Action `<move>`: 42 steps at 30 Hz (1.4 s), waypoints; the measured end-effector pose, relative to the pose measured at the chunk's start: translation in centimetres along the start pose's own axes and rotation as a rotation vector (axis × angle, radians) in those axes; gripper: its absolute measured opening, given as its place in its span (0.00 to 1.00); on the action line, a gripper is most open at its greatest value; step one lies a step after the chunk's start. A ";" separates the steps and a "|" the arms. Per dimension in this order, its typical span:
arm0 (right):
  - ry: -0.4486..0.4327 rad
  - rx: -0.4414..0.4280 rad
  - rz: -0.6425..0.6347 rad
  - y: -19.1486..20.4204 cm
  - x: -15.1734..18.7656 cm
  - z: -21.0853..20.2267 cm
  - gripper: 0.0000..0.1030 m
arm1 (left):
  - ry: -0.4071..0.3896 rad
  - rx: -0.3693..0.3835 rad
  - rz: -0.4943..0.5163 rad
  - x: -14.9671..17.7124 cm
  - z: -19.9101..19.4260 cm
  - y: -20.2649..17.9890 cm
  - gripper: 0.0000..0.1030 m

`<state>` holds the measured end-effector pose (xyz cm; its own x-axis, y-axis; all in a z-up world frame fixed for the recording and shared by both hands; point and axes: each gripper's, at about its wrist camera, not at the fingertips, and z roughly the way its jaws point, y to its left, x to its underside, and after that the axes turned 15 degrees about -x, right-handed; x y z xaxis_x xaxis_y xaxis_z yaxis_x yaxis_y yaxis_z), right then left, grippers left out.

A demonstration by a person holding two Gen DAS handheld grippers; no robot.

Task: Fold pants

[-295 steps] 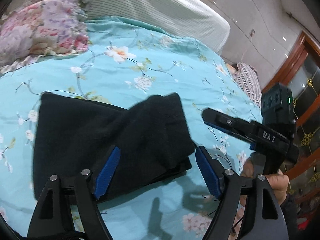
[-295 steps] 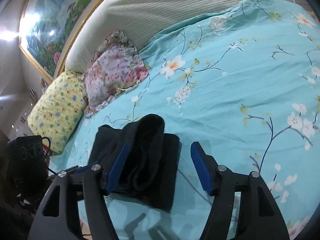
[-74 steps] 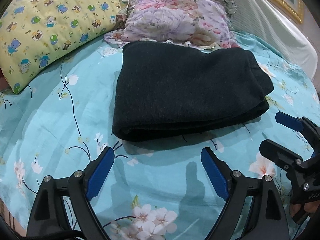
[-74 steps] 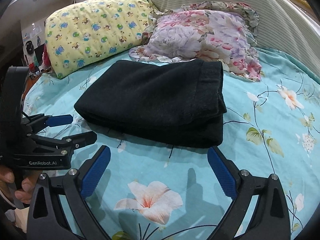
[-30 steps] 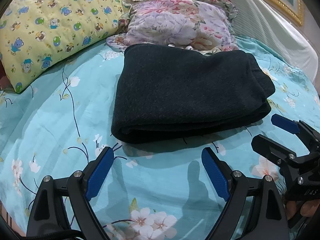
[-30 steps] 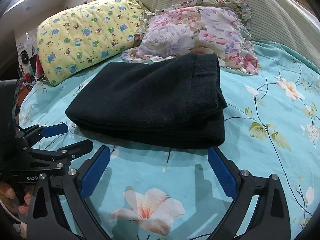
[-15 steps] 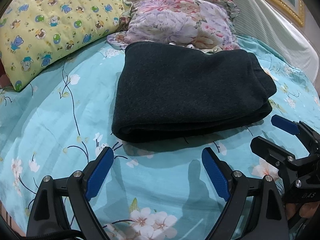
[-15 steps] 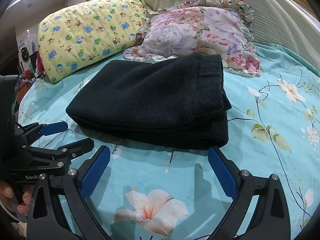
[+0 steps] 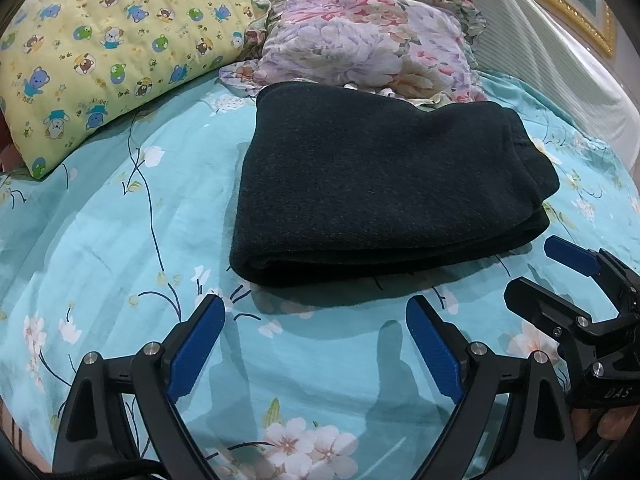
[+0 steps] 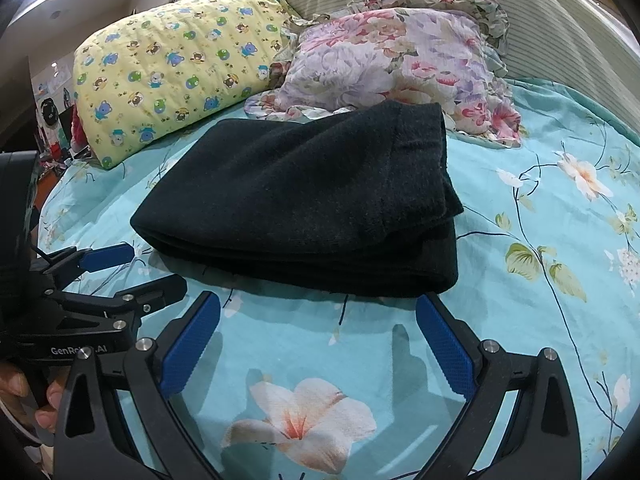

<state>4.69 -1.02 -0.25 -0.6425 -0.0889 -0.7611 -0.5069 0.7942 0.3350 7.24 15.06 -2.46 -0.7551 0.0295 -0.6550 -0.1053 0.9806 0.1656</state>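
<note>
Both claws are spread wide and holding nothing. The left gripper (image 9: 316, 320) and right gripper (image 10: 318, 316) hover low over the bedspread (image 9: 120, 220), side by side. The pants (image 9: 380, 192) sit straight ahead of both, just past the fingertips – a thick dark bundle, long side running left to right, far edge against the flowered pillow (image 9: 368, 48). Looks pretty much folded to me. Neither claw seems clearly nearer. Readable writing: "DAS" on the right one, "GenRo..AI" on the left.

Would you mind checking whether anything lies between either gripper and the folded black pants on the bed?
Nothing visible does. Only bare turquoise floral bedsheet separates the open left gripper and open right gripper from the folded black pants.
</note>
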 end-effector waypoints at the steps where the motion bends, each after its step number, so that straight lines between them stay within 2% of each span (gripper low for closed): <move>1: -0.001 -0.001 0.001 0.0 0.0 0.0 0.96 | 0.000 -0.003 0.000 0.0 0.0 0.0 0.90; 18: -0.011 -0.029 0.017 -0.2 -0.6 0.0 0.96 | 0.013 -0.048 -0.005 -0.6 -0.2 0.2 0.91; 22: -0.024 -0.029 0.009 -0.1 -1.1 -0.4 0.96 | -0.034 -0.062 -0.022 -1.1 -1.3 0.6 0.91; 42: -0.029 -0.016 0.029 -1.0 -1.7 -1.2 0.96 | -0.035 -0.043 -0.030 -2.5 -1.8 0.4 0.91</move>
<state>5.63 -2.36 1.39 -0.6399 -0.0484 -0.7669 -0.4979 0.7862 0.3659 7.92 14.98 0.52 -0.7281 0.0079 -0.6854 -0.1555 0.9719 0.1764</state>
